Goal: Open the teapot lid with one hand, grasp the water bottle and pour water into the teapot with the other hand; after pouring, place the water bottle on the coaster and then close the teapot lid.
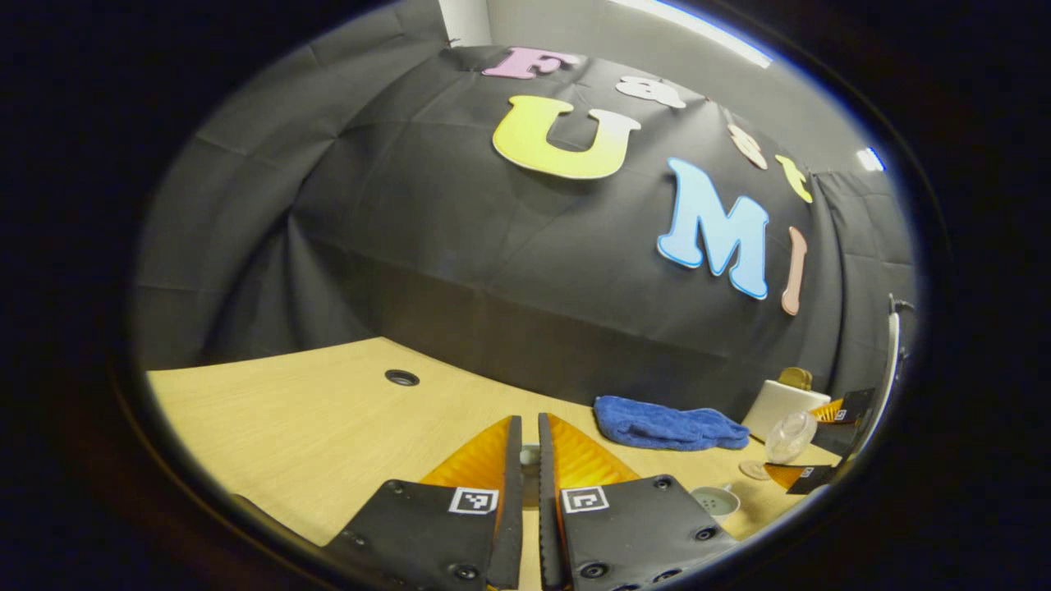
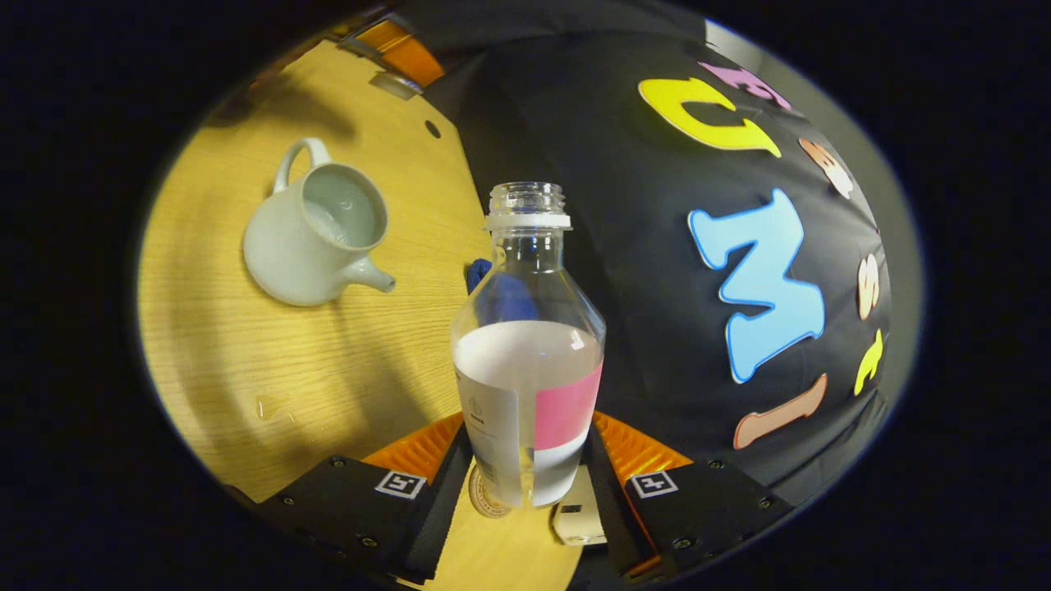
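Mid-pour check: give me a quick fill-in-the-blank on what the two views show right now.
The right hand-held gripper is shut on the water ____.
That bottle has its cap ____.
The teapot stands on the table with no ____ on it.
The folded cloth near the booth wall is ____.

Missing words: bottle; off; lid; blue.

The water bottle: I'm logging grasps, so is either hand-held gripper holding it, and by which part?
The right hand-held gripper holds the water bottle by its lower, labelled body, one finger on each side. What the left hand-held gripper holds cannot be told.
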